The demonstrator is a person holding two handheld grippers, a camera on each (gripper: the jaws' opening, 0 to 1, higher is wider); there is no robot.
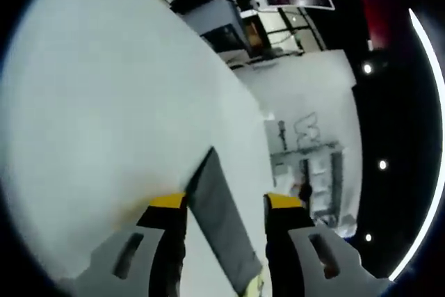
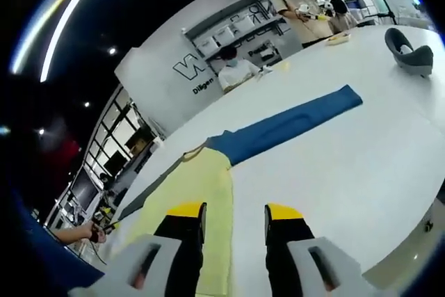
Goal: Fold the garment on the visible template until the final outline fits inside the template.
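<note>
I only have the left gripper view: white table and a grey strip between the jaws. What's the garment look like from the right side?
Observer: The right gripper view shows a yellow garment lying flat on the white table, ahead of the right gripper.
Operator: Right gripper holding anything?
Observer: No, it is open with nothing between the jaws.
Operator: Anything else on the table?
Observer: A long blue sleeve stretches away from the yellow part, and a dark grey object sits beyond its far end.
</note>
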